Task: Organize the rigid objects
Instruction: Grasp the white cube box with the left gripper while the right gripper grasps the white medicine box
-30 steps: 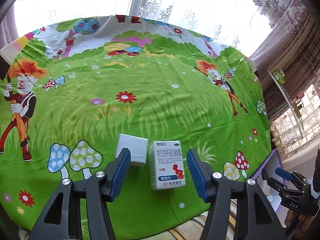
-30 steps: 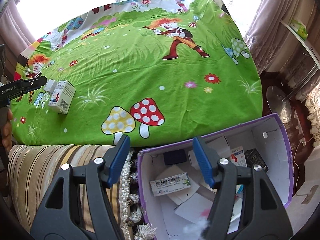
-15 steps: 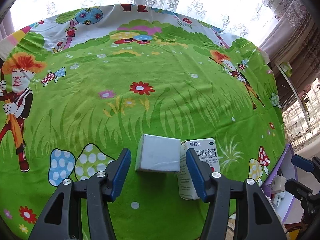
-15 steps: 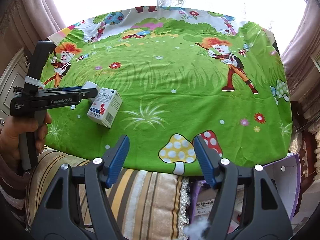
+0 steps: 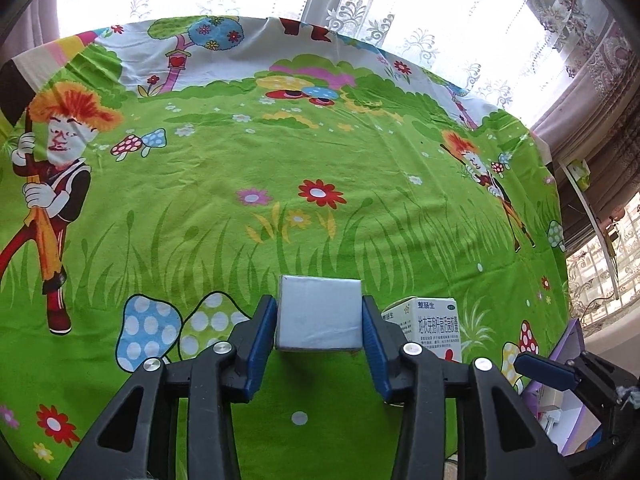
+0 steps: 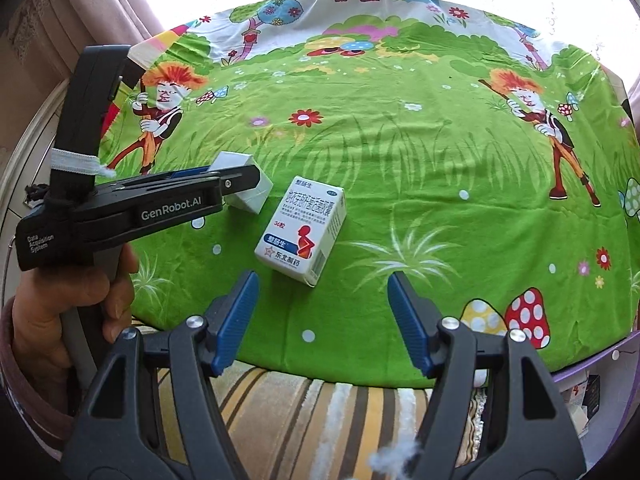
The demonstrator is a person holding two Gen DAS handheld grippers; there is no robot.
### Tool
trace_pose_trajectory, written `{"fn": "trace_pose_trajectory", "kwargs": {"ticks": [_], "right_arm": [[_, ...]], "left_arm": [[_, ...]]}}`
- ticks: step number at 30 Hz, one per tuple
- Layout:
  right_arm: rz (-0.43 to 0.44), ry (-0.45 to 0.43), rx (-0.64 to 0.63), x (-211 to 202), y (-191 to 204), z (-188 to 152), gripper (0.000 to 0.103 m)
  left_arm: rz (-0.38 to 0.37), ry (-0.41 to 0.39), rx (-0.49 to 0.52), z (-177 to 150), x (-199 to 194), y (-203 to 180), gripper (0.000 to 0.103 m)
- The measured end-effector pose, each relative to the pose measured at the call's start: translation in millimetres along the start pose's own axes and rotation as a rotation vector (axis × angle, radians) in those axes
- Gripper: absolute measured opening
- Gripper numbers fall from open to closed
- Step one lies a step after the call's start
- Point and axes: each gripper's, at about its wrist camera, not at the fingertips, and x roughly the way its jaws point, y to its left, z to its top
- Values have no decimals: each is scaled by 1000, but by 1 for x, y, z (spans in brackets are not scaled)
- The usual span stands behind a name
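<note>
since a second ago both of my grippers have travelled: from the left wrist, the left gripper (image 5: 319, 332) has slid off the printed medicine box (image 5: 434, 330) and over to the plain white box (image 5: 319, 312), which now sits squarely between the blue pads (image 5: 262, 340); the jaws are closing on it and the pads look to be touching its two sides, so i judge the grasp nearly made, though the box still rests on the cloth; the medicine box lies just beside it on the right, half hidden by my right finger; at the lower right edge the purple bin (image 5: 568, 344) shows, with the tip of my other tool in front of it.

from the right wrist, the view has swung away from the bin's inside and back over the cloth; the right gripper (image 6: 322, 320) hangs released, nothing between its pads, with the medicine box (image 6: 302, 230) just ahead of it; my left hand (image 6: 60, 312) holds its tool with the fingers around the white box (image 6: 246, 196); a corner of the purple bin (image 6: 580, 368) peeks in at the lower right, with some packets inside.

as i judge it, some items are already binned and these two boxes are what is left on the cloth.

the surface is a soft green cartoon sheet (image 6: 420, 160) with mushrooms and flowers, laid over a striped cushion (image 6: 300, 408); lace curtains and a bright window stand behind.
</note>
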Motion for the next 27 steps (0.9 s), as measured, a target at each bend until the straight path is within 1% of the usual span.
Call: {"fn": "trace_pose_trajectory", "kwargs": {"ticks": [4, 9, 13, 19, 20, 21, 22, 23, 24, 26, 27], "right_arm": [[0, 11, 24, 14, 8, 5, 70], [-20, 11, 32, 27, 17, 14, 70], [-49, 20, 27, 39, 22, 20, 70], [-89, 44, 40, 56, 17, 25, 70], [-90, 45, 41, 57, 16, 26, 68], [-90, 47, 40, 58, 16, 26, 65], [-94, 50, 40, 60, 16, 26, 59], [-99, 55, 39, 61, 15, 26, 56], [-106, 61, 38, 62, 15, 25, 50], [-114, 65, 34, 63, 13, 25, 44], [-111, 64, 33, 63, 13, 24, 44]], "left_arm": [[29, -35, -41, 1, -8, 11, 43], [36, -54, -79, 1, -11, 20, 43], [39, -62, -91, 0, -13, 23, 43], [40, -60, -92, 0, -11, 23, 43], [40, -60, -91, 0, -11, 23, 43], [39, -60, -91, -1, -11, 23, 43], [39, -60, -91, -1, -11, 23, 43], [38, -61, -90, -1, -11, 23, 43], [38, -62, -88, -1, -11, 22, 43], [35, -63, -84, -1, -12, 21, 43], [33, -64, -81, -1, -12, 20, 43]]}}
